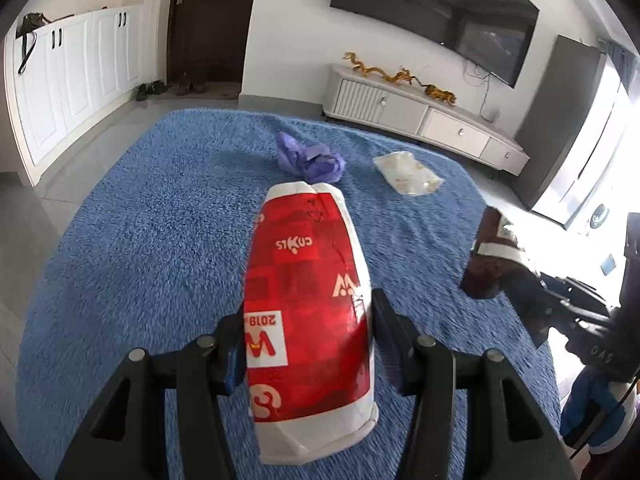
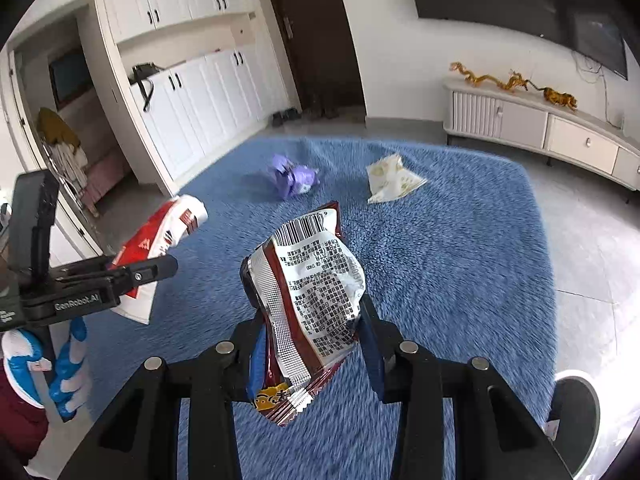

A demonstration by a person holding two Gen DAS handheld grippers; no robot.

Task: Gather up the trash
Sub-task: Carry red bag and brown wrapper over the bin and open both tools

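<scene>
- Left gripper (image 1: 308, 344): its two black fingers are pinched on a red-and-white glossy plastic snack bag (image 1: 308, 312), held lifted above the blue shag rug (image 1: 160, 240); the bag's far end points away from the camera.
- Right gripper (image 2: 310, 340): its fingers are pressed against a crumpled maroon-and-silver foil wrapper (image 2: 312, 292) with a barcode and printed text, also held clear of the rug.
- In the right wrist view, the left gripper and its red-and-white bag appear at the left edge, well apart from the foil wrapper.
- Remaining litter on the rug: a crumpled purple plastic bag (image 1: 310, 160) and, just beside it to the right, a flattened white-and-yellow paper wrapper (image 1: 408, 172); both lie untouched at the rug's far side.
- A round grey-rimmed container (image 2: 576, 420) shows at the lower right of the right wrist view; whether it is the bin cannot be told.
- Progress, as judged: two pieces are picked up but not yet deposited, and two remain to be collected, so the task appears roughly half done.
</scene>
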